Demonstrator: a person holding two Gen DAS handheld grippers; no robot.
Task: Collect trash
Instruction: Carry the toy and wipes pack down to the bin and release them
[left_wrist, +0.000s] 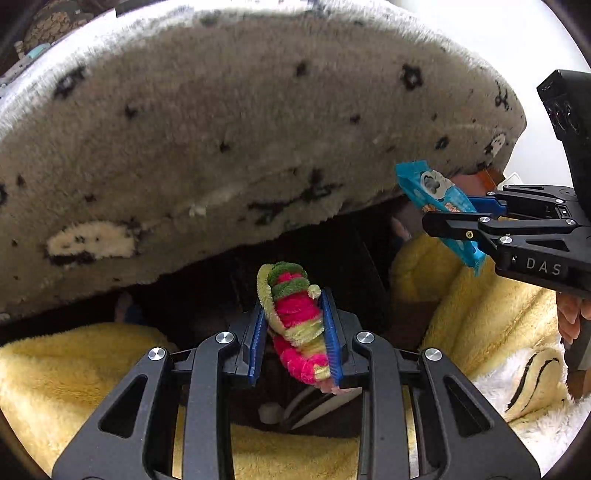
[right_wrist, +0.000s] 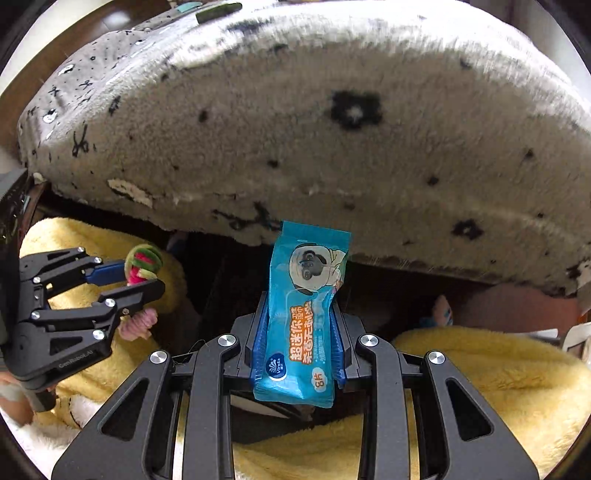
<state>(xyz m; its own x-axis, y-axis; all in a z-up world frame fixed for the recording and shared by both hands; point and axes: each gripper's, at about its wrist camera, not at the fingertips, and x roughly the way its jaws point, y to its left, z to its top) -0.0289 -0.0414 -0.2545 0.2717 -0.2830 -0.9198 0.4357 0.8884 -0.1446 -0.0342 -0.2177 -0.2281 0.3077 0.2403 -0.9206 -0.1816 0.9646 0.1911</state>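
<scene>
Gripping — left gripper (left_wrist: 295, 328) chenille twist (left_wrist: 295, 317); right gripper (right_wrist: 301, 343) blue packet (right_wrist: 304, 314).

A glossy, smooth blue plastic wrapper (right_wrist: 303, 317) sits between ribbed blue plastic pads (right_wrist: 338, 343) of the matt black plastic right gripper (right_wrist: 299, 347), with shiny metal screws. The left gripper (left_wrist: 295, 332) clamps a fuzzy pink-and-green chenille twist (left_wrist: 295, 317). Behind, a shaggy grey fleece blanket (left_wrist: 240, 140); below, plush yellow fleece cloth (left_wrist: 74, 369).
</scene>
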